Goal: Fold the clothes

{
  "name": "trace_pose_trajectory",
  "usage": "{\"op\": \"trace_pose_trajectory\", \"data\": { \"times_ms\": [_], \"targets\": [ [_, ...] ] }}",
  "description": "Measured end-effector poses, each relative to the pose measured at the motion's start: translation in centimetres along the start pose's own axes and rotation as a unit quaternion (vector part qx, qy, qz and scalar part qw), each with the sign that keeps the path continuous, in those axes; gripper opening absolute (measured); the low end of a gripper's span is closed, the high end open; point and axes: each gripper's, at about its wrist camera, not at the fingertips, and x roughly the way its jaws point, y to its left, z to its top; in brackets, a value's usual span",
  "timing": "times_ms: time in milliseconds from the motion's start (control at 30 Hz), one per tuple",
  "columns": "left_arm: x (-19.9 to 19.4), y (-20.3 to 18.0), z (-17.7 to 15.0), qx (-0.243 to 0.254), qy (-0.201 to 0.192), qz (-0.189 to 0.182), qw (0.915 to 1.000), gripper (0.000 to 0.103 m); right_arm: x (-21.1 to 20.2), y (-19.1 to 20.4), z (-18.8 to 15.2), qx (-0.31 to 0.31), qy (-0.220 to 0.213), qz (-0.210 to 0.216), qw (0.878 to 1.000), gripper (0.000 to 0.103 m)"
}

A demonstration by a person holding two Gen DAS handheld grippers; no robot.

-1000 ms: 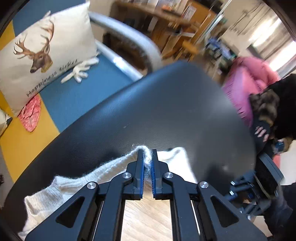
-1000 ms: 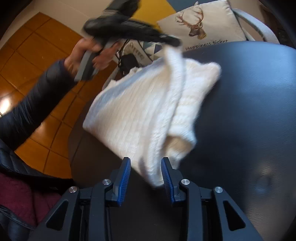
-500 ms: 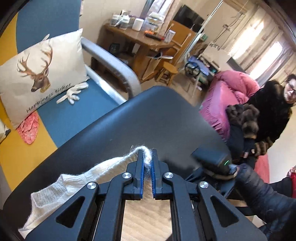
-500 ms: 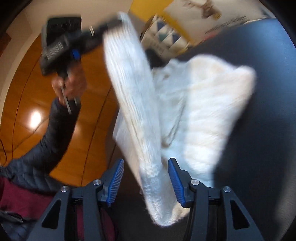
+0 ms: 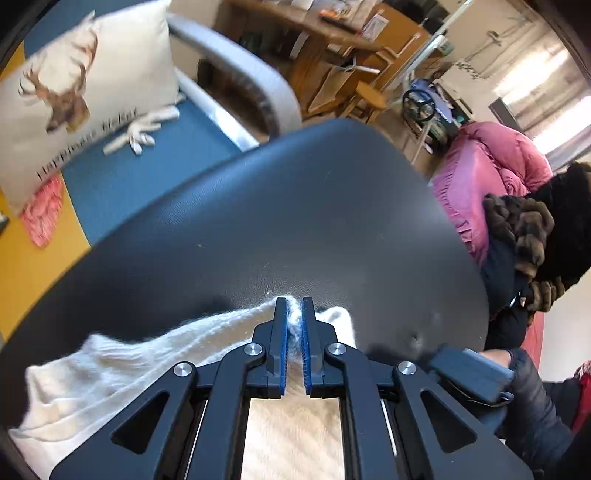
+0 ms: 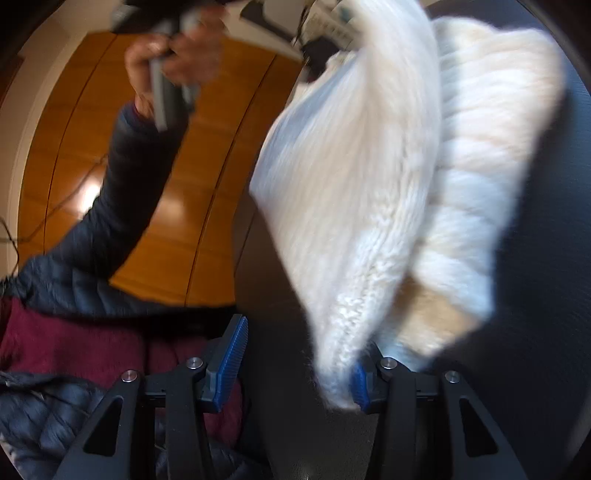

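Right gripper [image 6: 295, 363] jaws have just been opening – wider than a second ago, white knit sweater [image 6: 369, 192] hanging between them against the right pad, left pad clear. Its view swung from the black table [image 6: 546, 332] toward the wood floor [image 6: 92, 166] and the person's sleeve [image 6: 122, 206] – sweater fold now draped closer, partly covering the right finger [image 6: 360, 384]

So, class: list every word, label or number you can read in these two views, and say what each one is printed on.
Black lettering under the deer picture on the white cushion: too blurred to read; no word can be made out.
Papers and boxes on the wooden desk: too small and blurred to read.
Printed item behind the white knit garment at the top of the right wrist view: blurred, unreadable.
No other text is visible.
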Motion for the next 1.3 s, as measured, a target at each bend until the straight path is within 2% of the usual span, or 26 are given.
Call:
{"op": "trace_pose_trajectory", "data": {
  "times_ms": [100,200,267,333,433,533,633,733,867,900,933,967,1033,1100,1167,1200,1267,1300],
  "targets": [
    [1.8,0.2,0.8,-0.022,0.009,0.005,0.9997,0.005,-1.3,-0.5,-0.7,0.014,-0.034,-0.001,0.999,0.050],
    [3.4,0.2,1.3,-0.031,0.034,0.006,0.9989,0.008,-0.6,0.1,-1.8,-0.001,-0.010,-0.004,1.000,0.051],
    [4.3,0.4,1.3,-0.042,0.042,0.013,0.9981,0.018,-0.8,0.2,-2.0,0.010,-0.019,-0.013,1.000,0.050],
    [3.9,1.3,1.3,-0.066,0.026,0.013,0.9974,0.026,-1.7,0.5,-2.3,0.018,-0.034,-0.039,0.999,0.051],
    [1.7,3.6,1.0,-0.117,-0.012,-0.018,0.9929,0.030,-3.9,1.1,-2.8,0.027,-0.067,-0.091,0.993,0.052],
    [-1.2,5.5,-0.2,-0.137,-0.049,-0.039,0.9885,0.031,-6.2,3.3,-2.5,0.005,-0.115,-0.149,0.982,0.052],
    [-3.6,7.1,-2.9,-0.148,-0.083,-0.045,0.9845,0.031,-5.2,5.8,0.7,-0.040,-0.136,-0.195,0.971,0.052],
    [-4.6,8.2,-6.2,-0.152,-0.094,-0.047,0.9828,0.031,-4.1,8.1,4.0,-0.082,-0.155,-0.239,0.955,0.052],
    [-4.9,9.9,-10.6,-0.156,-0.088,-0.021,0.9836,0.031,-1.5,6.3,10.1,-0.068,-0.140,-0.312,0.937,0.050],
    [-5.0,10.7,-11.6,-0.162,-0.085,-0.006,0.9830,0.031,-0.8,4.9,10.8,-0.038,-0.125,-0.349,0.928,0.050],
    [-5.2,11.7,-12.6,-0.164,-0.084,0.000,0.9829,0.031,-0.6,3.6,11.0,-0.005,-0.115,-0.358,0.926,0.050],
    [-5.6,12.8,-13.3,-0.169,-0.084,-0.003,0.9819,0.031,-0.5,2.5,11.1,0.023,-0.108,-0.364,0.925,0.049],
    [-6.5,14.8,-14.1,-0.192,-0.091,-0.019,0.9770,0.031,-1.1,3.1,11.4,0.020,-0.123,-0.338,0.933,0.049],
    [-7.3,17.1,-14.4,-0.223,-0.099,-0.057,0.9682,0.031,-1.7,3.7,11.7,0.018,-0.139,-0.311,0.940,0.049],
    [-7.3,18.6,-14.4,-0.260,-0.089,-0.071,0.9590,0.031,-1.9,4.2,12.7,0.025,-0.155,-0.289,0.944,0.049],
    [-7.2,19.3,-14.3,-0.278,-0.082,-0.077,0.9541,0.031,-1.4,4.5,13.5,0.019,-0.157,-0.298,0.941,0.049],
    [-6.7,19.9,-14.3,-0.296,-0.068,-0.077,0.9496,0.031,0.3,5.4,15.2,-0.005,-0.146,-0.337,0.930,0.049],
    [-6.5,20.1,-14.4,-0.302,-0.058,-0.079,0.9482,0.031,1.4,5.2,15.9,-0.010,-0.131,-0.341,0.931,0.049]
  ]
}}
